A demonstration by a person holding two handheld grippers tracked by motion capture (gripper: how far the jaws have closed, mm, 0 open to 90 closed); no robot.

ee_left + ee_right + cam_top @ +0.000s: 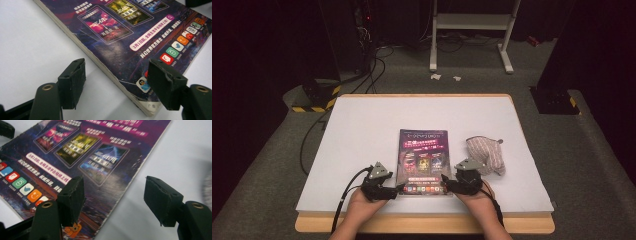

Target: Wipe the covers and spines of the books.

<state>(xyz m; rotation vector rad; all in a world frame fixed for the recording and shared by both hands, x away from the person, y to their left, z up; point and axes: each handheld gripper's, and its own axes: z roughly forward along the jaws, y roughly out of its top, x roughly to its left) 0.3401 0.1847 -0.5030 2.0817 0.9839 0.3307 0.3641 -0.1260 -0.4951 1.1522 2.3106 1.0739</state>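
The magazine (422,161) lies flat on the white counter (362,130), near its front edge, back cover up, glossy purple print. The striped cloth pouch (485,154) sits just to its right, apart from it.

Handling, my read: light, thin, floppy. It's a soft-cover stack, so it will sag if you lift it by one corner. The cover looks slick, and the near corner is already worn and slightly fanned in the left gripper view (147,110). Pages can splay or slip, so pinch the whole thickness, not just the top sheets. The best hold is probably on the two near corners or the long side edges, one per hand, since lying flat it gives you no gap underneath. You'd have to catch an edge or slide it off the counter lip first.

Left gripper (398,190): fingers apart, nothing pinched. In its own view the magazine's left edge and near-left corner run between the fingers; the right finger (166,83) is over the cover by the app icons, and the left finger (72,82) is over bare counter. I can't tell if either pad touches.

Right gripper (443,187): fingers apart as well, gripping nothing. In its view the magazine's right edge passes between the fingers, with the left finger (72,200) over the cover and the right finger (160,200) over bare counter.

So both hands straddle a side edge at the near end. Nothing is clamped yet.
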